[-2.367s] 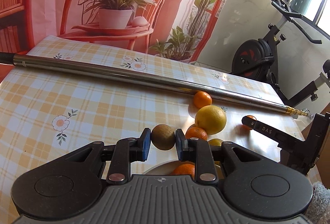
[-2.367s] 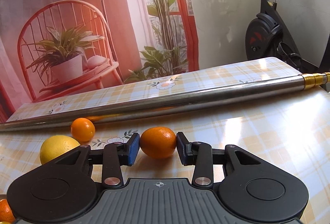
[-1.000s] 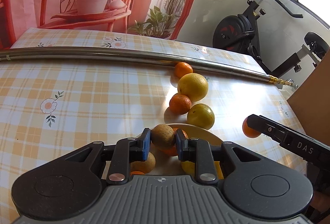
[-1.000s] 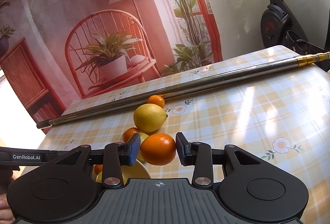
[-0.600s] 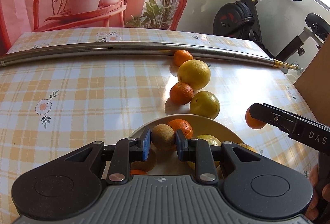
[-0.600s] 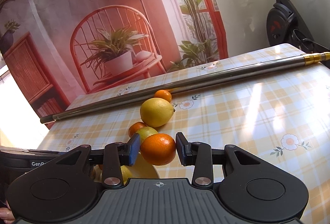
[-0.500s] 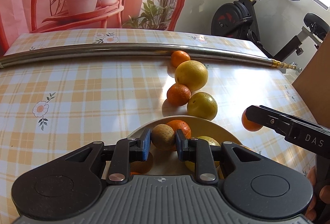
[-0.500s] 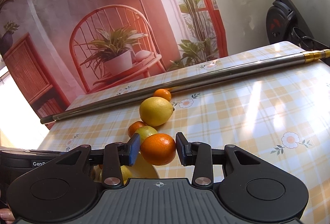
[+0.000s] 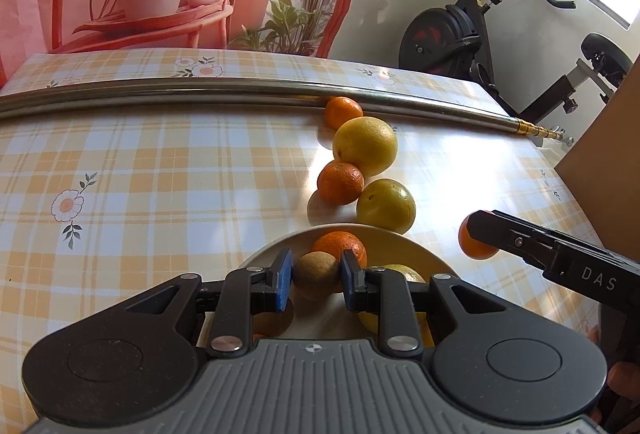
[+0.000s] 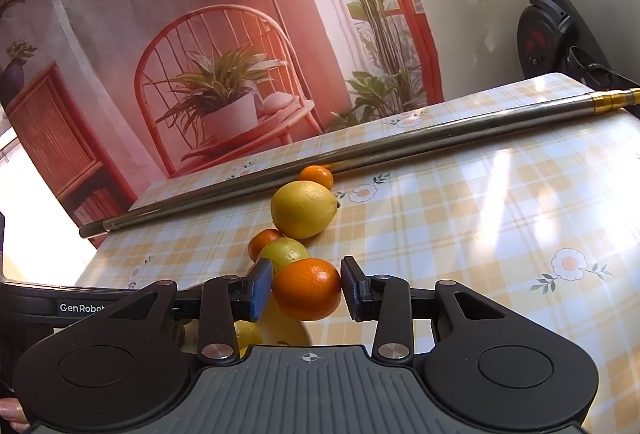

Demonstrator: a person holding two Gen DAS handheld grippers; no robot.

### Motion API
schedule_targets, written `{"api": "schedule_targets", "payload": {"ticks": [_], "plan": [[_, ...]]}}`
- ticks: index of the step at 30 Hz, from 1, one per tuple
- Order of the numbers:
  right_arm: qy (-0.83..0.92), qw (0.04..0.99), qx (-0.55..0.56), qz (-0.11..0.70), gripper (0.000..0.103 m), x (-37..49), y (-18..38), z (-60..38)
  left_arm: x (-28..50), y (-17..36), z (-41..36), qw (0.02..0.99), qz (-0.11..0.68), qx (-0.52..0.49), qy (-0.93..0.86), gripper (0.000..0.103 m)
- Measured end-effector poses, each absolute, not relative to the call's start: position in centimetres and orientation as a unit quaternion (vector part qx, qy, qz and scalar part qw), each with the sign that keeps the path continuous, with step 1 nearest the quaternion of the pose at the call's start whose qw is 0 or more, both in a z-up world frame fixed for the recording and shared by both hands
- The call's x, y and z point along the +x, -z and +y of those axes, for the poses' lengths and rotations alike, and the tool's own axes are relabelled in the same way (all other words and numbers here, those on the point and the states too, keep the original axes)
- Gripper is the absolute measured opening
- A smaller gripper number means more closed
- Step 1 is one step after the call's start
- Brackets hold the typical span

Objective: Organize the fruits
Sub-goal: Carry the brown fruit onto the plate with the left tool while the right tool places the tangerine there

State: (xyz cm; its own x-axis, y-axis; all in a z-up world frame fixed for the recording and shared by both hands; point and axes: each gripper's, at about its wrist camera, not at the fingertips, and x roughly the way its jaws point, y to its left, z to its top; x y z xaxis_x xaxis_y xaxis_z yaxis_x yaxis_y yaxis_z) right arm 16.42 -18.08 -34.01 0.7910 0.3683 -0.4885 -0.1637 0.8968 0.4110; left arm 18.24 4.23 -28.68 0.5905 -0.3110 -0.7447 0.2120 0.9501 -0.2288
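My left gripper is shut on a brown kiwi and holds it over a cream bowl that holds an orange, a lemon and another brown fruit. My right gripper is shut on an orange beside the bowl's rim; it also shows in the left wrist view. On the table lie a large lemon, a small orange, a yellow-green citrus and a far orange.
A long steel pole lies across the checked tablecloth behind the fruit. An exercise bike stands beyond the table's right end. A brown board stands at the right edge.
Both grippers have drawn in toward the bowl with their fruit. The left gripper with the kiwi has sunk closer to the bowl. The right gripper's orange has come nearer the rim.
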Motion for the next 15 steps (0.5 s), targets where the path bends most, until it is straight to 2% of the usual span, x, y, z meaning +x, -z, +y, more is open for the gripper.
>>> {"api": "schedule_targets", "payload": {"ticks": [15], "plan": [[-0.149,0.929,0.172,0.293,0.035,16.42,33.95,-17.72,18.44,29.2,5.2,0.892,0.427,-0.067,0.13,0.027]]}}
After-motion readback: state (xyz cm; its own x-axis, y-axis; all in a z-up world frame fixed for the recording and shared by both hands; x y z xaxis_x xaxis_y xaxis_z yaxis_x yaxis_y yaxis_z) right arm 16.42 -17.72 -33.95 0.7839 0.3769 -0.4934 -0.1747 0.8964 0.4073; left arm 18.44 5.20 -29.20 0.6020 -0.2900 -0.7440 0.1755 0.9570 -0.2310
